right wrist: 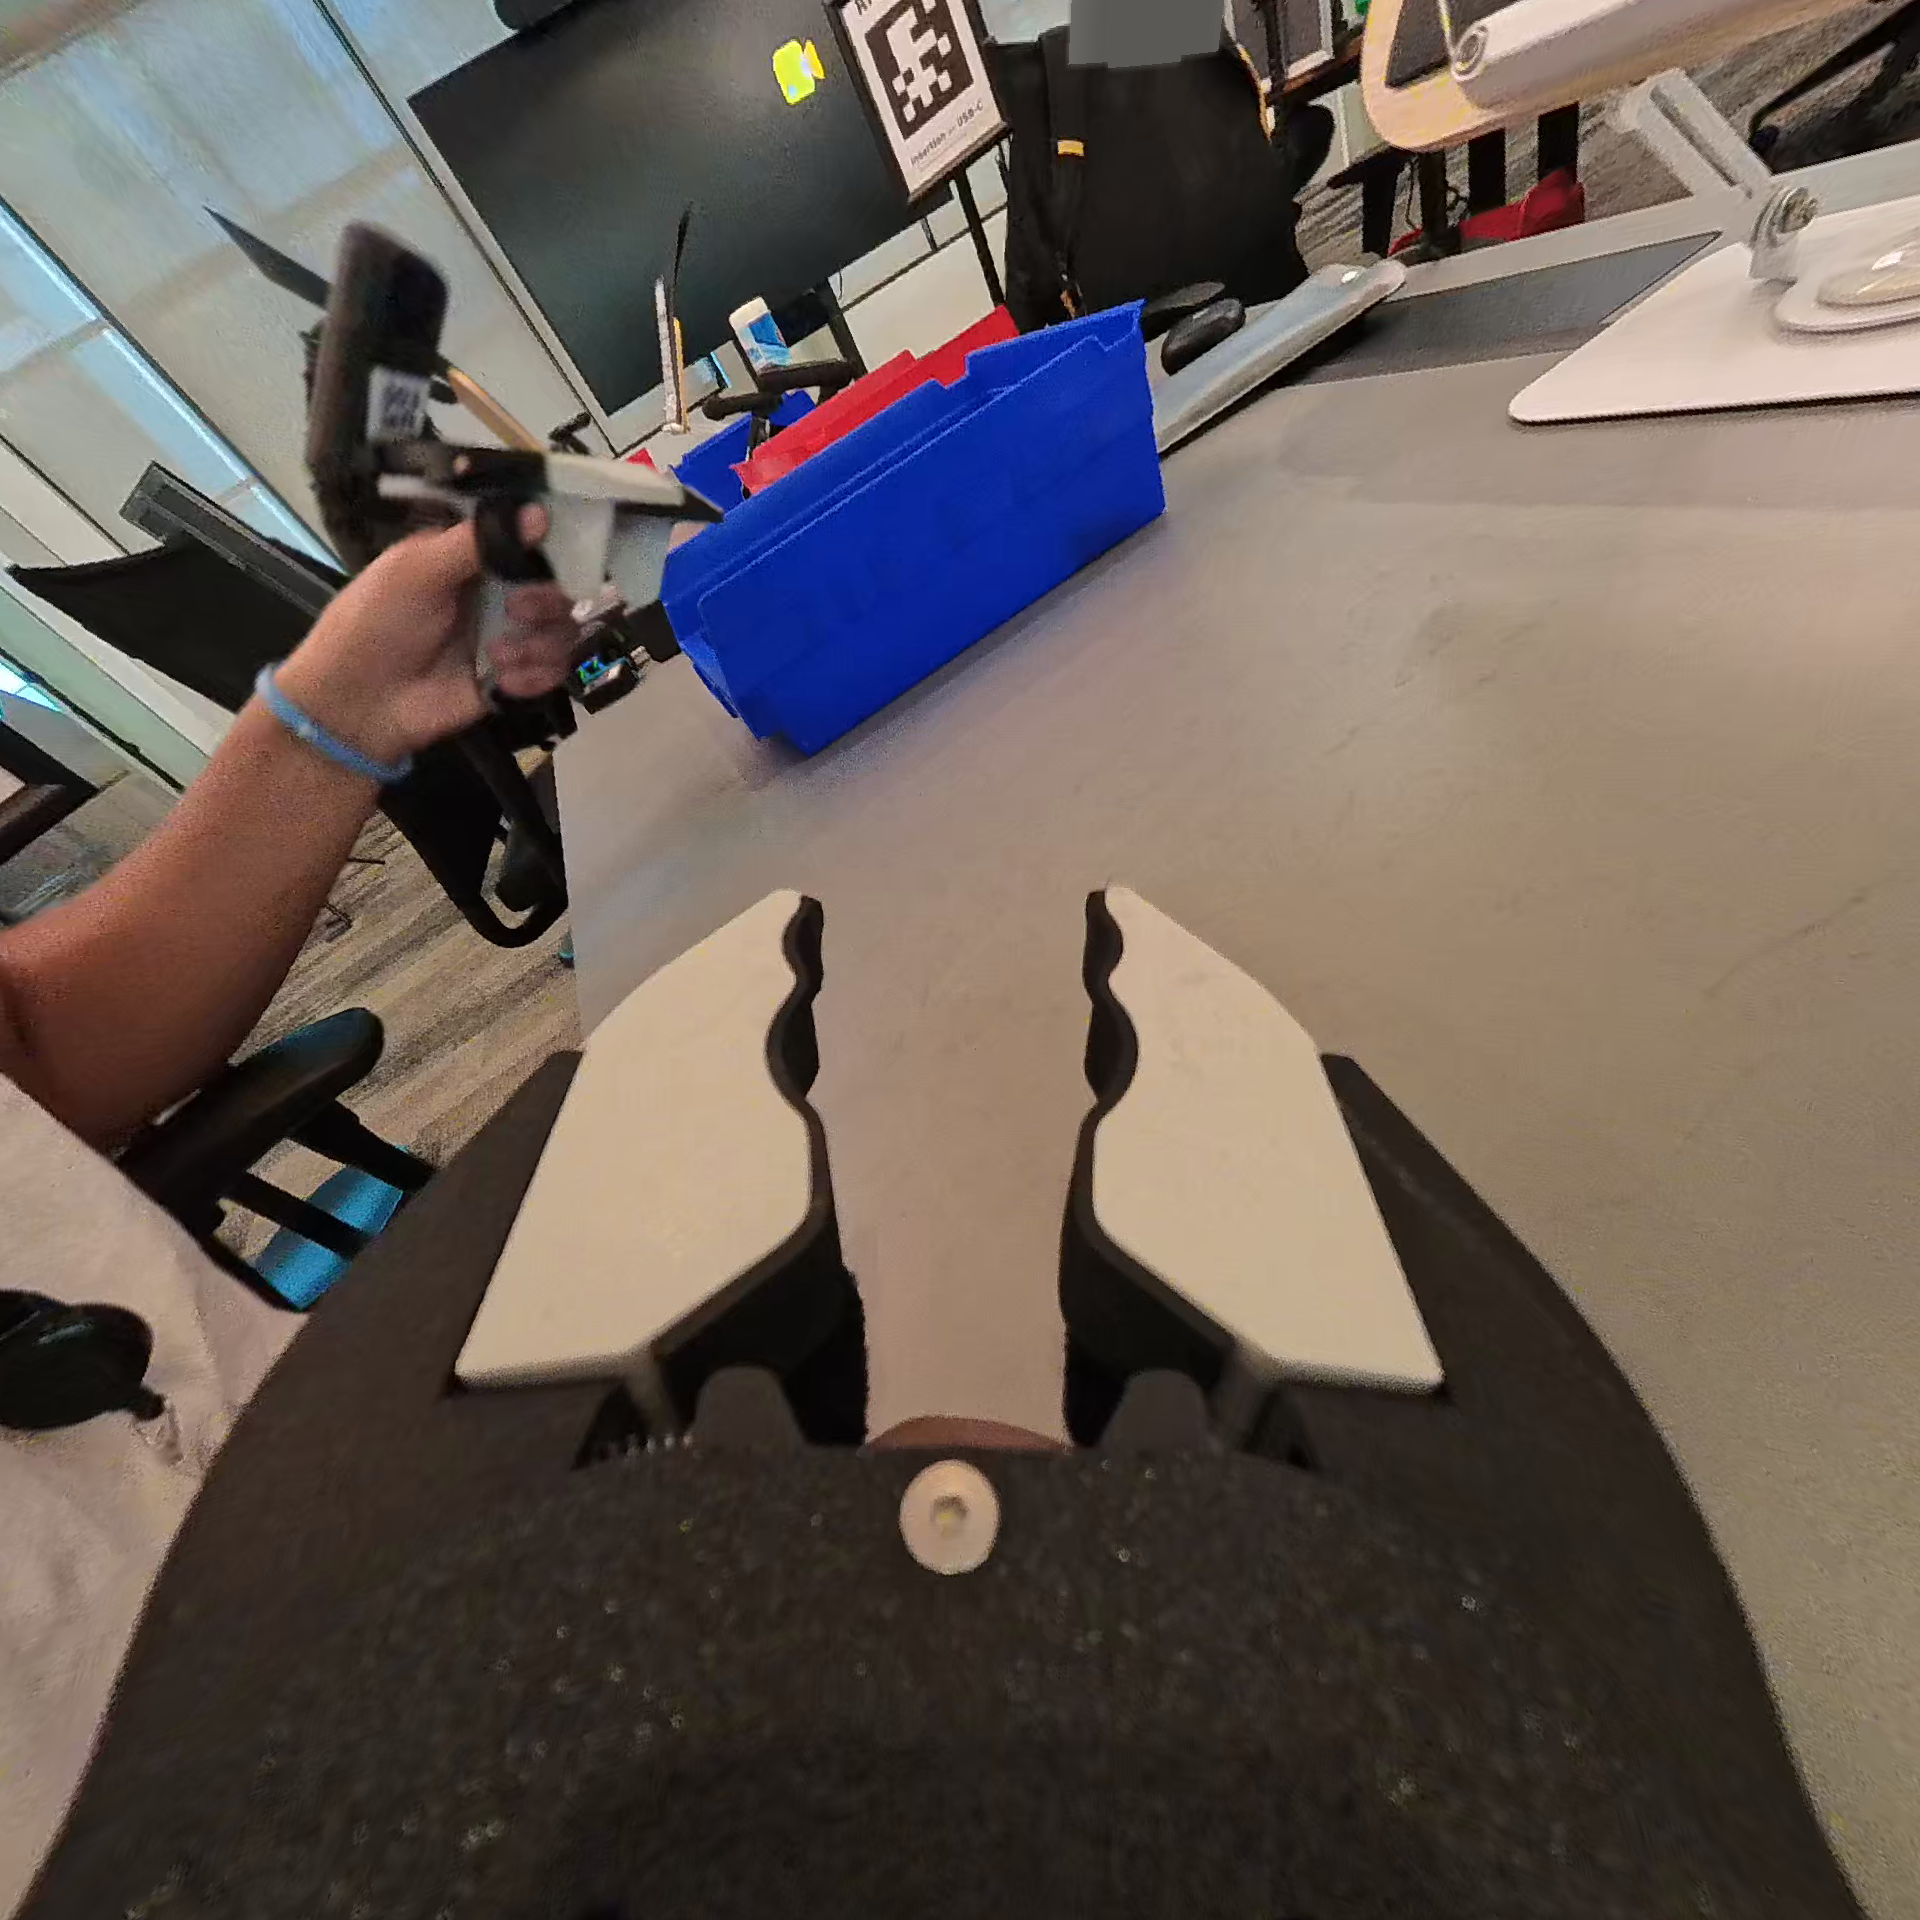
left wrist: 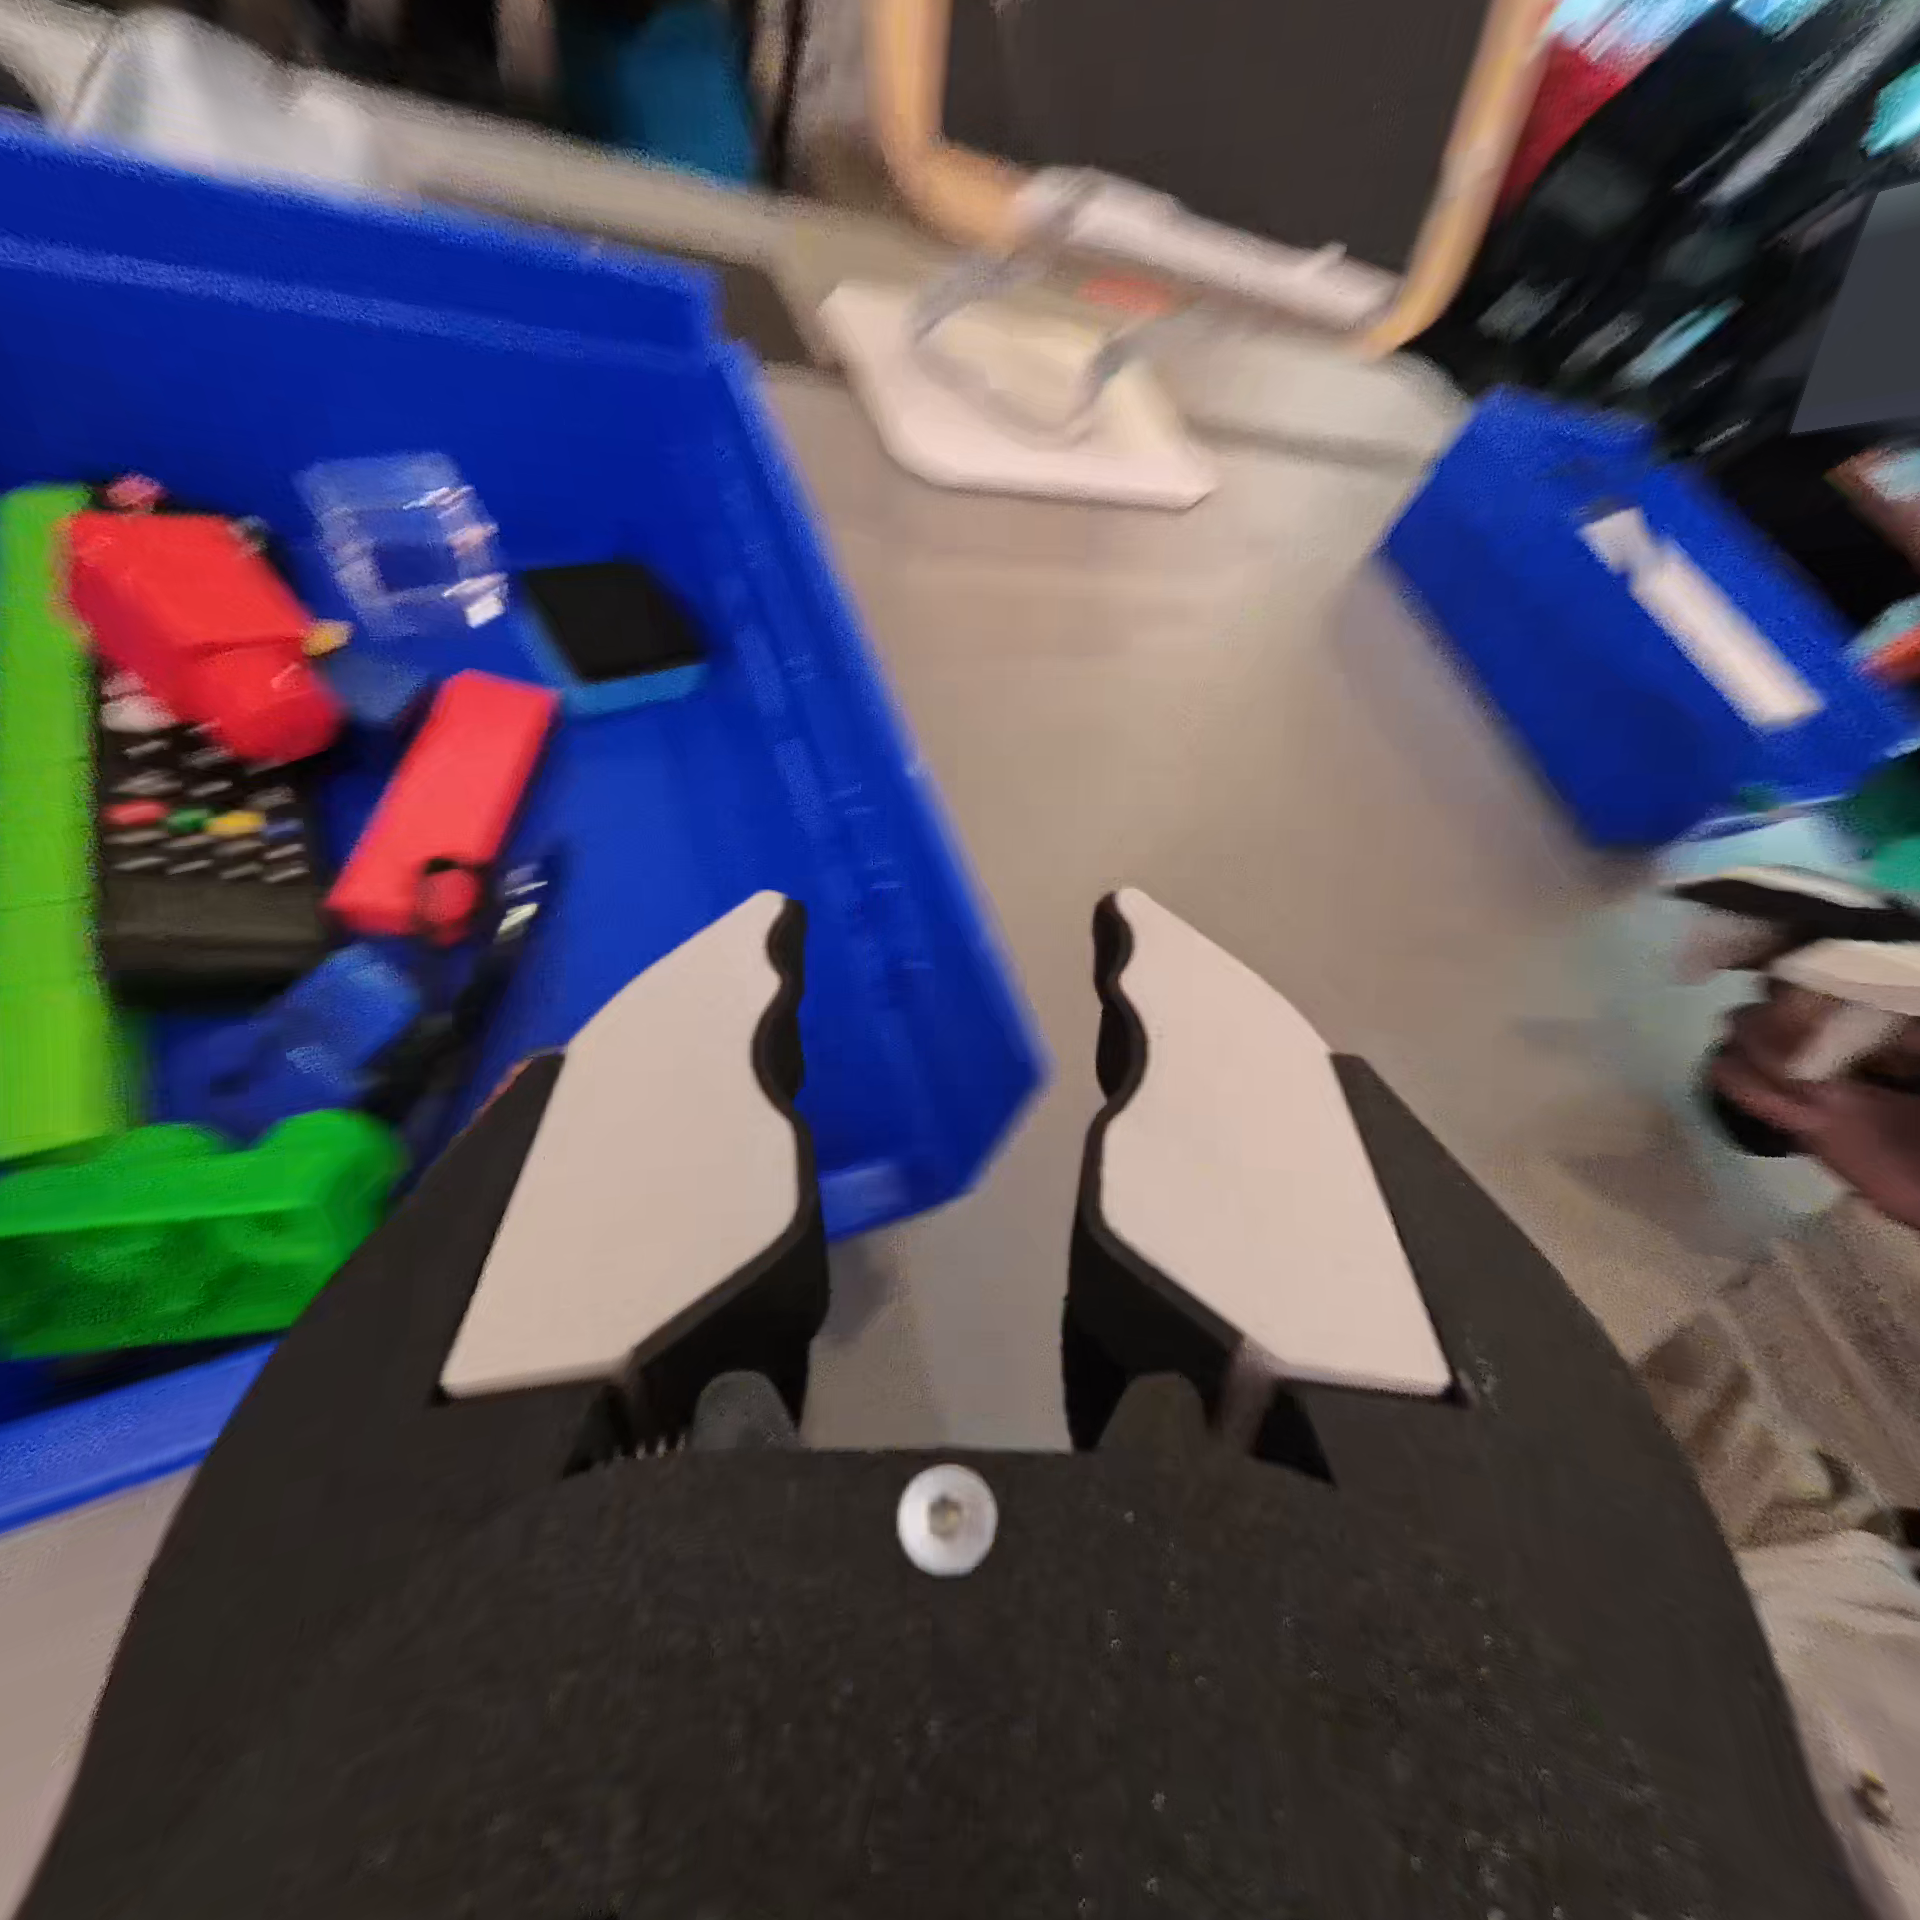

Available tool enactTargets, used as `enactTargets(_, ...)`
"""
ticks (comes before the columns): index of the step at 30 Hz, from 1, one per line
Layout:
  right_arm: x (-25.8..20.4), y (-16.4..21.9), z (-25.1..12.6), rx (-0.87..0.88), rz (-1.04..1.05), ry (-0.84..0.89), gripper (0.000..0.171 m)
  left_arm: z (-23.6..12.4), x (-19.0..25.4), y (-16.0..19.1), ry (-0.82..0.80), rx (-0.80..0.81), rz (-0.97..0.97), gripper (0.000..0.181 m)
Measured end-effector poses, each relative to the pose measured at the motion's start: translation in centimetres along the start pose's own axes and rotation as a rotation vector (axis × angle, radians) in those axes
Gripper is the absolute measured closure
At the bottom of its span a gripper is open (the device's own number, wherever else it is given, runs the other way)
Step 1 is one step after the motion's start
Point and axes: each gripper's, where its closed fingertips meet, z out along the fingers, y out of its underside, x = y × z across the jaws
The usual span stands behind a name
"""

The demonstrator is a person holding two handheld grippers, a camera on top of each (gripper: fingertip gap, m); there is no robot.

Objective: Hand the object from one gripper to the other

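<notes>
Both empty: left gripper (left wrist: 948, 914) and right gripper (right wrist: 948, 909) spread. Bin (left wrist: 790, 582) items sit ahead-left of left; left nearer.

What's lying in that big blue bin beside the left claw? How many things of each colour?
Green blocks: 2
Red pieces: 2
Black remote: 1
Clear box: 1
Black-topped light-blue pad: 1
Blue lump: 1
Total: 8, as far as the blurred picture lets me tell.
</notes>
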Motion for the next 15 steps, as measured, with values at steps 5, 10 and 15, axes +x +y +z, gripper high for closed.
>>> enactTargets(5,-0.3,-0.3,0.5,-0.004,0.005,-0.039,0.122,3.9,-11.2,-3.5,-0.411,-0.174,0.002,0.118)
enactTargets(10,-1.2,-0.2,0.9,0.001,0.049,-0.100,0.121,8.0,-19.0,-4.0,-0.769,-0.386,-0.015,0.118)
enactTargets(15,-1.0,0.0,0.9,-0.007,0.065,-0.103,0.121,10.8,-20.7,-3.4,-0.794,-0.425,-0.072,0.114)
